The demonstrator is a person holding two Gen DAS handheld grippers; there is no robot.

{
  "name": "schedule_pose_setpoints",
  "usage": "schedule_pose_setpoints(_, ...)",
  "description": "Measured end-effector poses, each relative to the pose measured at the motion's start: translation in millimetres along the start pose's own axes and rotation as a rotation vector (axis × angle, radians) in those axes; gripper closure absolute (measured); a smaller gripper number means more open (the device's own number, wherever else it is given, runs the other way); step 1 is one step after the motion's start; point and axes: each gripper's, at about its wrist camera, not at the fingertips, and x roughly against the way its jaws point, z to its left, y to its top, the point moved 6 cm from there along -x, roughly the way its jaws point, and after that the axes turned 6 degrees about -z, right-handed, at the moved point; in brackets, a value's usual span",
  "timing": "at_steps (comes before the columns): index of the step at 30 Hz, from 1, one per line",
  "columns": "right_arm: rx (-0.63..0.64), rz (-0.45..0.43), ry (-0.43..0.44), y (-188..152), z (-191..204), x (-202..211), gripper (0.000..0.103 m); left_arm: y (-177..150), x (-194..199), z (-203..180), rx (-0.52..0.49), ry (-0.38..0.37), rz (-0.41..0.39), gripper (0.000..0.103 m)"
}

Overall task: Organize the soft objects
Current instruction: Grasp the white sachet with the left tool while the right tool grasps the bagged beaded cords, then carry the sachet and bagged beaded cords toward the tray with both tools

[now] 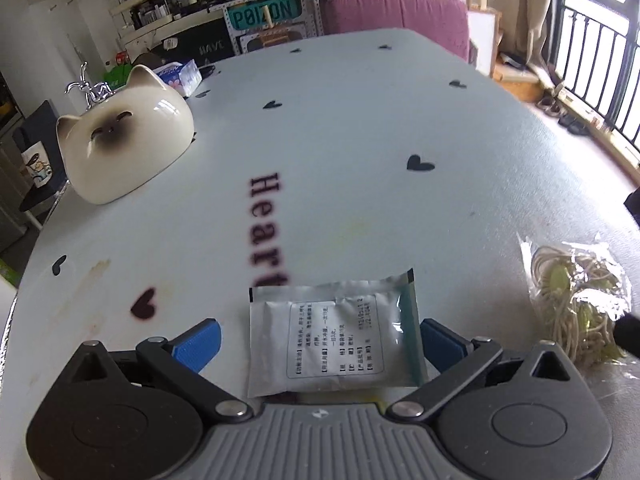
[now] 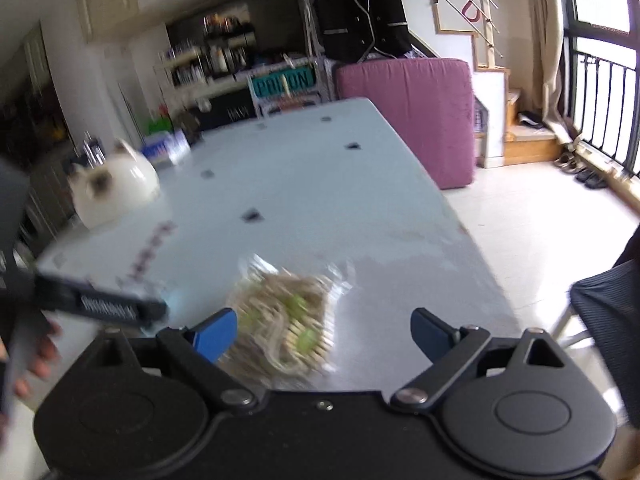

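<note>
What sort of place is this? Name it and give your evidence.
Most likely a lived-in home, an open dining and living area. A table with a heart-print cover holds a ceramic cat; kitchen shelves crowd the back wall, and shoes line up by the balcony window.

Glossy silvery foil sachet [image 1: 334, 340] with matt paper-like label, crinkly clear plastic bag [image 1: 576, 300] of cord-like beige strands, glossy ceramic-looking cat bowl [image 1: 124, 136], matt white tablecloth [image 1: 360, 128], ribbed blue pads [image 1: 198, 342] on matt black plastic.
</note>
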Motion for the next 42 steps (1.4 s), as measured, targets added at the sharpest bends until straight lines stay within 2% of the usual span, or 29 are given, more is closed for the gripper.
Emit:
schedule_pose_setpoints(5,-0.088,-0.028,0.045,5,16,-16,0.007,0,1,10,-0.014,-0.045,-0.037,0.000)
schedule_pose_setpoints(10,-0.014,0.018,-0.022,-9,23,-32,0.007,-5,-11,17,0.003,-0.082,0.004,0.000)
schedule_pose_setpoints(16,0.029,0.039,-0.048,-19,25,-37,0.008,-7,-16,24,0.069,-0.109,-0.002,0.001)
schedule_pose_setpoints(17,0.044,0.040,-0.056,-20,26,-37,0.013,-8,-17,25,0.084,-0.118,0.000,0.002)
schedule_pose_setpoints(18,0.057,0.040,-0.057,-20,28,-37,0.017,-8,-17,27,0.098,-0.123,-0.003,0.008)
schedule_pose_setpoints(19,0.066,0.040,-0.046,-21,30,-36,0.026,-9,-16,27,0.102,-0.119,-0.011,0.011)
schedule_pose_setpoints(22,0.082,0.039,-0.040,-20,32,-33,0.030,-7,-13,29,0.111,-0.113,-0.034,0.017)
schedule_pose_setpoints(24,0.099,0.036,-0.040,-20,33,-32,0.033,-7,-12,29,0.111,-0.113,-0.032,0.027)
schedule_pose_setpoints(32,0.106,0.028,0.003,-17,38,-27,0.048,-10,-1,26,0.148,-0.128,-0.053,0.034)
schedule_pose_setpoints(37,0.106,0.022,0.024,-14,43,-23,0.050,-10,15,22,0.155,-0.150,-0.072,0.034)
schedule_pose_setpoints(42,0.143,-0.042,0.001,1,47,-5,0.050,-7,40,22,0.173,-0.164,-0.106,0.035)
